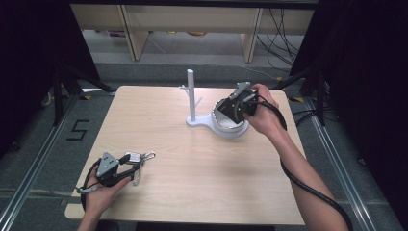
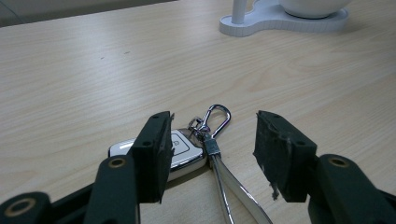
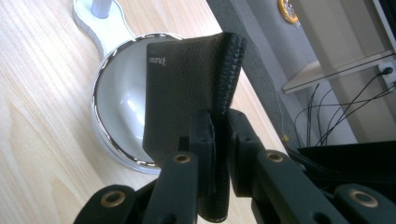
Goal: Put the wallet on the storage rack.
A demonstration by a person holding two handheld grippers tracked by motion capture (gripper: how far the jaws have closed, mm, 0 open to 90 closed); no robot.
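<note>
Left claw (image 1: 136, 166) rests low; right claw (image 1: 230, 109) raised.

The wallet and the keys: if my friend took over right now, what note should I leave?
Right gripper: shut on the black wallet, held over the white bowl of the stand at the far side of the table.
Left gripper: open, jaws either side of the car key and its strap and clip, which lie flat on the table near the person; not gripped.
Done: wallet picked up and brought to the bowl.
Left: probably lower the wallet into the bowl and let go, then close on the key and deal with it, perhaps at the stand.
</note>
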